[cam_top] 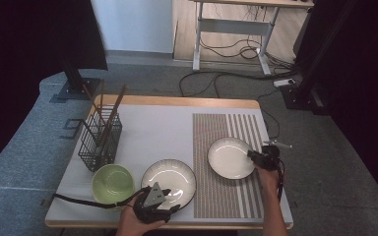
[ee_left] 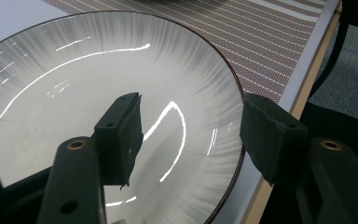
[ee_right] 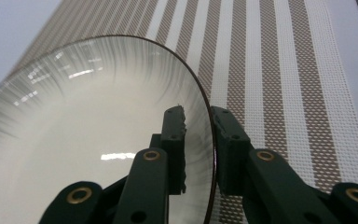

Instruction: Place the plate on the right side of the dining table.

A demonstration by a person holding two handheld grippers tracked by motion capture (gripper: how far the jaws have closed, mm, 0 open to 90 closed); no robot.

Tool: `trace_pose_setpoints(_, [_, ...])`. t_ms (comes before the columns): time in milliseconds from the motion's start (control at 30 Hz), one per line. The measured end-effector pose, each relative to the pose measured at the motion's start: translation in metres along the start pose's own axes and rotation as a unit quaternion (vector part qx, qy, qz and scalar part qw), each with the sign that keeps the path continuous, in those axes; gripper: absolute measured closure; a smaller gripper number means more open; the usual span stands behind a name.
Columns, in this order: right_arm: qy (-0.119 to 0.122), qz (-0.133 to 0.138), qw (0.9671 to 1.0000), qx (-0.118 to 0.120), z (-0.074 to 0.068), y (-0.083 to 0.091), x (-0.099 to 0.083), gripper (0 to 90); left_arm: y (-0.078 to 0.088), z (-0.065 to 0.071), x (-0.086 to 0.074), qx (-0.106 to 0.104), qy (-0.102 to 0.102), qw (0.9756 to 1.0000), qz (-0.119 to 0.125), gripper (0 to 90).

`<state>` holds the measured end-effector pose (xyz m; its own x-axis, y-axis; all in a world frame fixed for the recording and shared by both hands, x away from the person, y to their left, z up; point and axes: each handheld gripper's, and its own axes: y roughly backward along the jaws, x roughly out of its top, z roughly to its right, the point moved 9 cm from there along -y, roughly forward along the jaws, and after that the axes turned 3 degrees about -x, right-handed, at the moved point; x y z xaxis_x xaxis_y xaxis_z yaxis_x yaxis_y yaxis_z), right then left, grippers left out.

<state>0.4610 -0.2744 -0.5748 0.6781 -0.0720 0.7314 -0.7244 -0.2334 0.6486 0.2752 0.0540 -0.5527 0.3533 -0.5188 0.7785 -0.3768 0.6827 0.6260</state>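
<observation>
Two ribbed plates on the desk: one (cam_top: 169, 181) near the front edge, another (cam_top: 230, 157) on the striped mat (cam_top: 226, 196) toward the right edge. Right gripper (ee_right: 198, 149) fingers straddling the mat plate's rim, barely parted, likely letting go after setting it down. Left gripper (ee_left: 191, 135) fingers spread wide across the front plate's rim, grasping nothing yet.

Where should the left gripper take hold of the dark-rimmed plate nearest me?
Grip the dark-rimmed plate by its near raised rim, coming from the table's front edge. The left gripper already straddles that rim, one jaw over the well, one outside; the shallow flared edge likely suits a pinch.
</observation>
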Motion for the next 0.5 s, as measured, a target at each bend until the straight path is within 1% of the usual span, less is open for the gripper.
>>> trace_pose_setpoints(33, [0.007, -0.004, 1.0000, -0.005, 0.0008, -0.0008, -0.0013, 75.6, 0.0000, 0.0000, 0.0000, 0.000, 0.000, 1.0000, 0.000, 38.7])
trace_pose_setpoints(67, [0.008, -0.005, 0.9999, -0.007, 0.0011, -0.0013, -0.0020, 75.8, 0.0001, 0.0000, -0.0001, 0.000, 0.000, 1.0000, 0.000, 38.6])
trace_pose_setpoints(100, [0.008, -0.002, 0.9999, -0.009, 0.0018, -0.0008, -0.0015, 76.1, 0.0002, 0.0000, -0.0001, 0.000, 0.000, 1.0000, 0.000, 38.6])
trace_pose_setpoints(167, [0.006, 0.012, 0.9999, -0.007, 0.0016, 0.0020, 0.0021, 75.9, 0.0002, 0.0001, -0.0001, 0.000, 0.000, 1.0000, 0.000, 38.6])
trace_pose_setpoints(233, [0.006, 0.019, 0.9998, -0.005, 0.0015, 0.0043, 0.0037, 73.9, 0.0003, 0.0002, -0.0001, 0.000, 0.000, 1.0000, 0.000, 38.6])
trace_pose_setpoints(333, [0.008, 0.025, 0.9996, -0.007, 0.0019, 0.0066, 0.0048, 69.9, 0.0007, 0.0006, -0.0003, -0.001, -0.001, 1.0000, 0.000, 38.6])
trace_pose_setpoints(500, [0.012, 0.029, 0.9995, -0.003, 0.0011, 0.0070, 0.0038, 58.9, 0.0004, 0.0036, -0.0015, -0.008, 0.001, 1.0000, -0.002, 38.0])
